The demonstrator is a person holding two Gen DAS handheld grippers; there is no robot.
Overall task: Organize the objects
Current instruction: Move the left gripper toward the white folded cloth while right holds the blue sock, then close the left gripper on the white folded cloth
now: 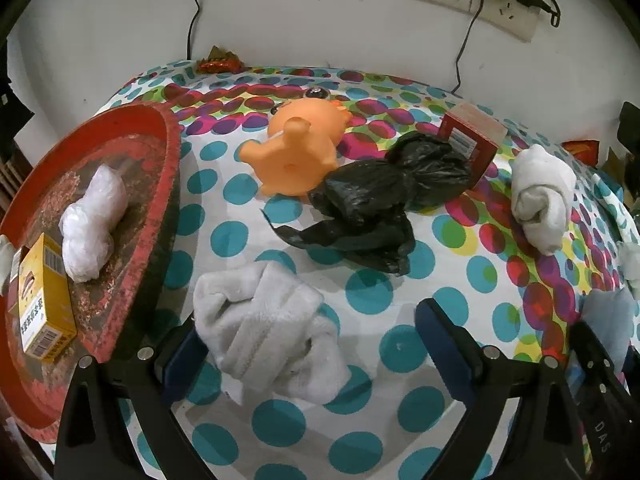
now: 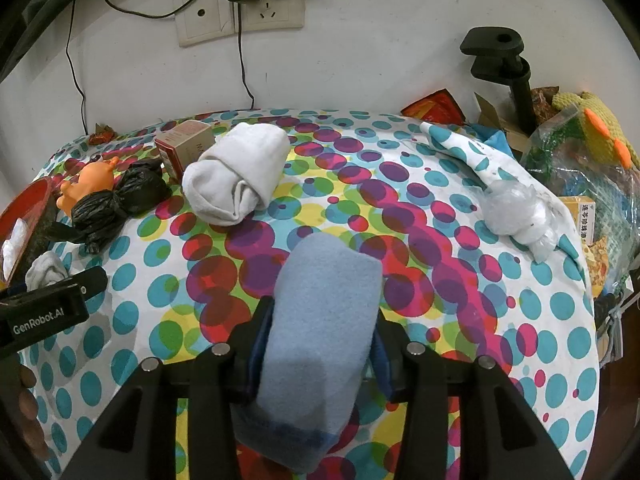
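In the left wrist view my left gripper (image 1: 312, 348) stands open over the dotted tablecloth. A fluffy white sock bundle (image 1: 264, 328) lies between its fingers, against the left finger (image 1: 180, 356) and well apart from the right one. In the right wrist view my right gripper (image 2: 320, 340) is shut on a light blue sock roll (image 2: 324, 312), with both pads against its sides. A rolled white sock (image 2: 236, 172) lies farther back on the cloth. A red round tray (image 1: 168, 160) at the left holds a white plastic bundle (image 1: 92, 220) and a yellow box (image 1: 44, 300).
An orange rubber toy (image 1: 296, 148), a knotted black bag (image 1: 384, 200) and a red box (image 1: 472, 136) sit mid-table. A clear plastic bundle (image 2: 516, 212) lies at the right on a fold of cloth. Bags, a plush toy and a black clamp stand (image 2: 516, 76) crowd the right edge.
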